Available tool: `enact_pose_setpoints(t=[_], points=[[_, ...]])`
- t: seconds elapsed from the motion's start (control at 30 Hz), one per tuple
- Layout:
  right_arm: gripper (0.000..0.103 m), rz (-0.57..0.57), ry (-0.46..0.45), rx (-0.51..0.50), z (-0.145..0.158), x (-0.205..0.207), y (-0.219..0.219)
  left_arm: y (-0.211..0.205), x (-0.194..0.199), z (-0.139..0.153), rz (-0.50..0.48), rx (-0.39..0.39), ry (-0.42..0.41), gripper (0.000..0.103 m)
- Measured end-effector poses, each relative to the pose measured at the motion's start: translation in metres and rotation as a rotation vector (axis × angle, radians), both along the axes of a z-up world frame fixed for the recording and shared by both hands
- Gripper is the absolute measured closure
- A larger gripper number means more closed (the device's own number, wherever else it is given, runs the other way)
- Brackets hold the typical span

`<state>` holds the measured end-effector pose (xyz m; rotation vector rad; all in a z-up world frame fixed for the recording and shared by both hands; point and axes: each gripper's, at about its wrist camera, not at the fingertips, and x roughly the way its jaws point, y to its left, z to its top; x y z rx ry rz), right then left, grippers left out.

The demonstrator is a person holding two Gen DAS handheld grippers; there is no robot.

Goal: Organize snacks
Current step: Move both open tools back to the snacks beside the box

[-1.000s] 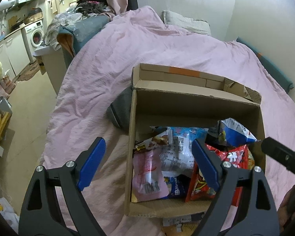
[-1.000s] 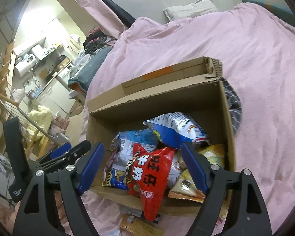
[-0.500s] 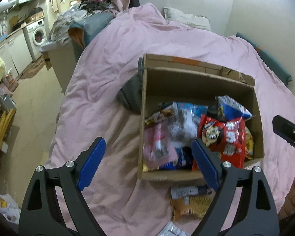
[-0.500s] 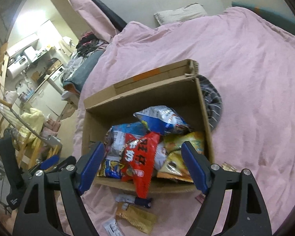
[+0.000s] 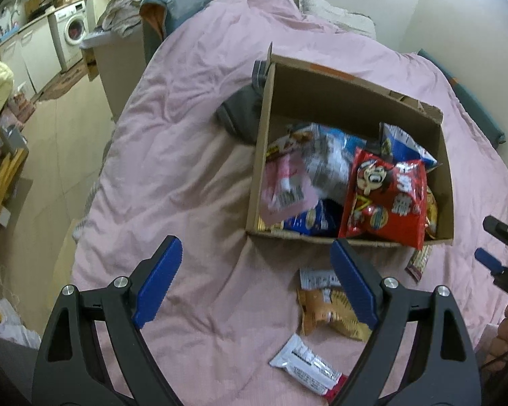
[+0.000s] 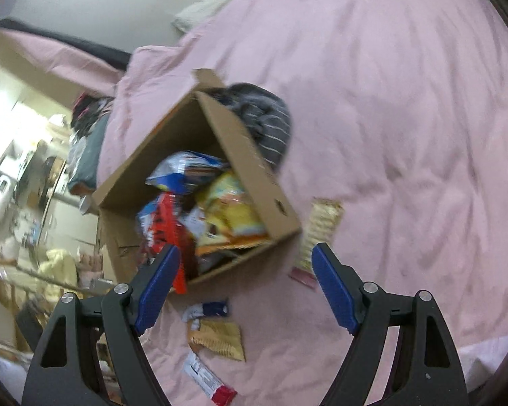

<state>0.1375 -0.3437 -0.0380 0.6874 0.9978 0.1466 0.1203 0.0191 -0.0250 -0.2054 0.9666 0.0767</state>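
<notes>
left wrist view: a cardboard box [image 5: 352, 240] full of snack bags sits mid-bed on a pink duvet [image 5: 186, 169]. loose snacks, including a tan packet [image 5: 325, 311] and a white bar [image 5: 304, 362], lie nearer the bed's foot edge. both the left hand-held gripper [image 5: 254, 284] and the right hand-held gripper [image 6: 244, 287] are spread, empty. risk: the overhanging red bag [image 5: 386, 196] could spill if the box is bumped.

Large white Chinese characters are showing on the red snack bag [image 5: 386, 199] in the cardboard box [image 5: 352, 242], beside a cartoon face, though blur is keeping them from being read with certainty. Barcodes and fine print are appearing on the pink packet [image 5: 284, 191] and the white bar wrapper [image 5: 304, 365] lying on the bed, all too small to read.
</notes>
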Motion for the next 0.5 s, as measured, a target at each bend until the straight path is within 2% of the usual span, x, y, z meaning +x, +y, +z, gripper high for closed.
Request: enact_pose_setpoints(t=[0.17, 0.3, 0.43, 0.5], points=[[0.02, -0.022, 0.053, -0.01, -0.011, -0.009, -0.015, 0.002, -0.004, -0.019, 0.012, -0.032, 0.07, 0.016], [0.02, -0.03, 0.09, -0.04, -0.02, -0.012, -0.023, -0.003, -0.005, -0.044, -0.008, -0.064, 0.198, 0.016], [0.02, -0.035, 0.119, -0.05, -0.027, -0.012, -0.026, -0.012, -0.021, -0.077, 0.013, -0.201, 0.368, 0.016], [0.02, -0.033, 0.126, -0.055, -0.03, -0.011, -0.027, -0.023, -0.029, -0.09, 0.0, -0.23, 0.411, 0.016]])
